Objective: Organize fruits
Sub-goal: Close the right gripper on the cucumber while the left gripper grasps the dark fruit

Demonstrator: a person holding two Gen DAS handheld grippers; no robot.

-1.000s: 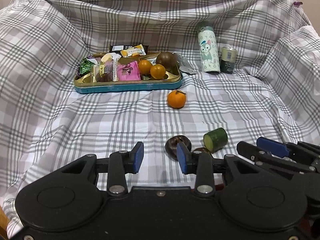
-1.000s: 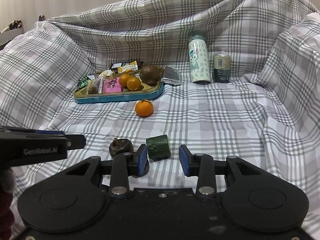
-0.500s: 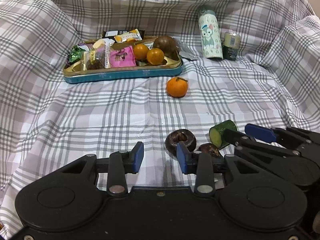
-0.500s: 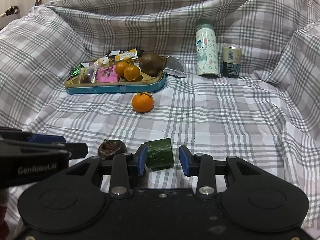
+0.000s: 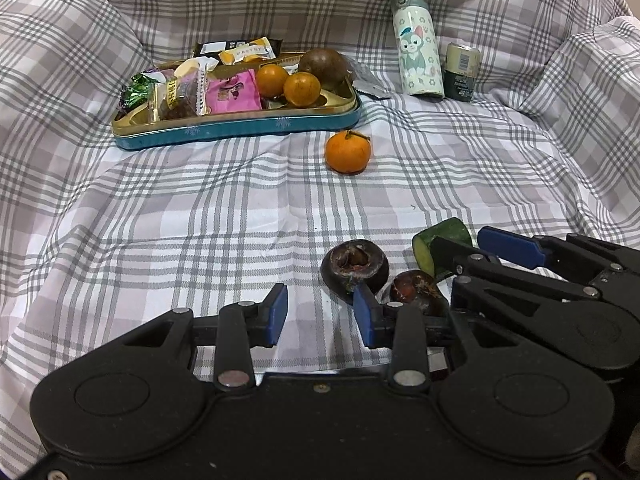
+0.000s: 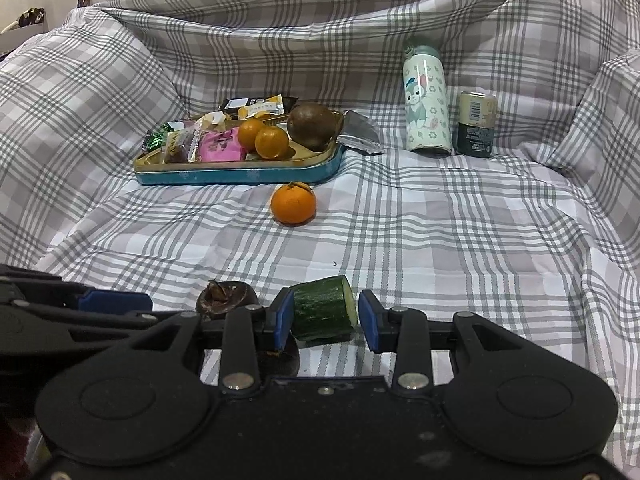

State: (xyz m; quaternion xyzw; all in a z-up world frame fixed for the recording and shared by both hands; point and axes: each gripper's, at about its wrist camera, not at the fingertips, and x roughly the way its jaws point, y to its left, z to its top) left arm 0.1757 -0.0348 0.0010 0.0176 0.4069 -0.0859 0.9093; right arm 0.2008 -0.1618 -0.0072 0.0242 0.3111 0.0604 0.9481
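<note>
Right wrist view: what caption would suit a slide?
Right gripper straddling a cucumber piece on a checked cloth, tray behind.

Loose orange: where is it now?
On the plaid cloth, centre of both wrist views: the loose orange lies just in front of the teal tray, apart from it.

The left tongs (image 5: 320, 314) are pointing down at a slant, and their blue tips are sitting close together with nothing between them. The right tongs (image 6: 326, 316) are right beside them, tips also close, not squeezing anything.
</note>
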